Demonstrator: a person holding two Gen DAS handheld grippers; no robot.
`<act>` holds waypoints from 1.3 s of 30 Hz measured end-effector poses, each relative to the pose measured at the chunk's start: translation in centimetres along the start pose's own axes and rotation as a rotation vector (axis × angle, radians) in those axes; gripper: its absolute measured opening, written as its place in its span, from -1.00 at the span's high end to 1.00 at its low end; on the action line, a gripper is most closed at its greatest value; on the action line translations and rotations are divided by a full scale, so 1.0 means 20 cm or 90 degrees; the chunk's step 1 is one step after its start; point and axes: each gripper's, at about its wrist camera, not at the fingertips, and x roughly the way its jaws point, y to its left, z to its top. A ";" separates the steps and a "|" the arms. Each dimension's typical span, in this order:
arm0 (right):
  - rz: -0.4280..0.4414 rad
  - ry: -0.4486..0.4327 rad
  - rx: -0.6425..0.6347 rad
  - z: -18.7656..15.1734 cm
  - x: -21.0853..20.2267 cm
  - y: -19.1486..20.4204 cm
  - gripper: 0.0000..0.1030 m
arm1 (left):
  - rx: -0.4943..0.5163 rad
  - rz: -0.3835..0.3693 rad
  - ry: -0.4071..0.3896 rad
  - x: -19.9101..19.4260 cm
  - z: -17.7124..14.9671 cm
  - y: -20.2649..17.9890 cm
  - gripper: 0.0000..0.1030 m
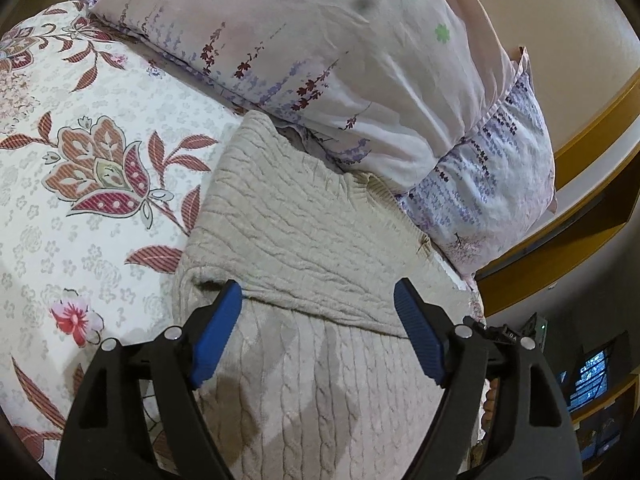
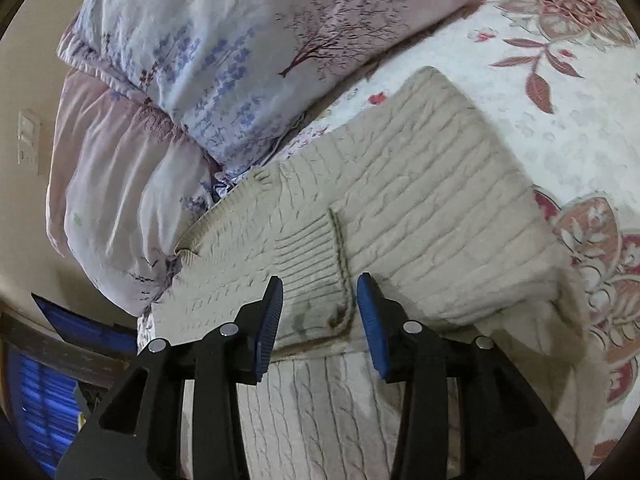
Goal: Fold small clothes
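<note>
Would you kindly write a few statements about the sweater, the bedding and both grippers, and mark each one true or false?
1. The cable-knit sweater lies on a floral bedsheet. True.
2. The left gripper is clamped shut on the sweater. False: its jaws stand wide apart over the knit, with nothing pinched between the pads.
3. Part of the sweater is folded over on itself. True.
4. The right gripper is lifting a sleeve off the bed. False: its jaws are open and the ribbed cuff lies flat on the sweater.
5. The pillows are plain dark blue. False: they are pale, with lavender and tree prints.
</note>
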 end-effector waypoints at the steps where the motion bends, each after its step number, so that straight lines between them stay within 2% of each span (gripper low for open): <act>1: -0.003 0.003 -0.004 0.01 0.02 0.01 0.25 | 0.001 0.003 0.003 0.00 0.00 0.00 -0.52; 3: -0.007 0.014 -0.028 0.02 0.05 0.03 0.68 | 0.001 0.006 0.006 0.01 -0.01 0.00 -0.52; 4: -0.010 0.019 -0.046 0.03 0.06 0.05 0.78 | 0.001 0.007 0.007 0.02 -0.01 0.01 -0.52; 5: -0.018 0.009 -0.068 0.03 0.05 0.07 0.81 | 0.002 0.008 0.007 0.02 -0.01 0.01 -0.52; 8: -0.019 -0.108 -0.186 0.03 -0.08 0.24 0.82 | 0.009 0.007 0.009 0.01 -0.01 0.00 -0.54; 10: -0.057 -0.199 -0.259 0.02 -0.18 0.34 0.82 | 0.019 0.006 0.009 0.01 -0.02 -0.01 -0.54; 11: -0.081 -0.207 -0.270 0.02 -0.18 0.34 0.82 | 0.024 0.003 0.010 0.01 -0.02 -0.02 -0.54; 13: -0.136 -0.166 -0.257 0.04 -0.11 0.30 0.82 | 0.037 0.003 0.013 0.01 -0.03 -0.03 -0.54; 15: -0.165 -0.112 -0.221 0.05 -0.01 0.21 0.82 | 0.051 0.010 0.014 0.02 -0.04 -0.05 -0.54; 18: -0.192 -0.070 -0.197 0.03 0.05 0.14 0.80 | 0.061 0.015 0.017 0.02 -0.04 -0.05 -0.54; 21: -0.212 -0.069 -0.184 0.03 0.04 0.13 0.63 | 0.065 0.017 0.018 0.00 -0.05 -0.05 -0.54; 23: -0.233 -0.080 -0.186 0.02 -0.01 0.14 0.29 | 0.070 0.019 0.017 -0.02 -0.06 -0.05 -0.54; 24: -0.234 -0.089 -0.187 0.01 -0.05 0.14 0.16 | 0.072 0.018 0.017 -0.04 -0.06 -0.04 -0.54; 25: -0.229 -0.094 -0.186 0.00 -0.09 0.13 -0.07 | 0.075 0.016 0.017 -0.05 -0.07 -0.04 -0.54; 26: -0.221 -0.096 -0.181 -0.01 -0.12 0.10 -0.18 | 0.078 0.015 0.018 -0.08 -0.08 -0.03 -0.54; 32: -0.162 -0.093 -0.145 -0.09 -0.36 -0.05 -0.18 | 0.077 0.006 0.037 -0.21 -0.15 0.03 -0.54; 39: -0.110 -0.041 -0.078 -0.23 -0.56 -0.28 -0.18 | 0.041 -0.023 0.066 -0.37 -0.31 0.14 -0.49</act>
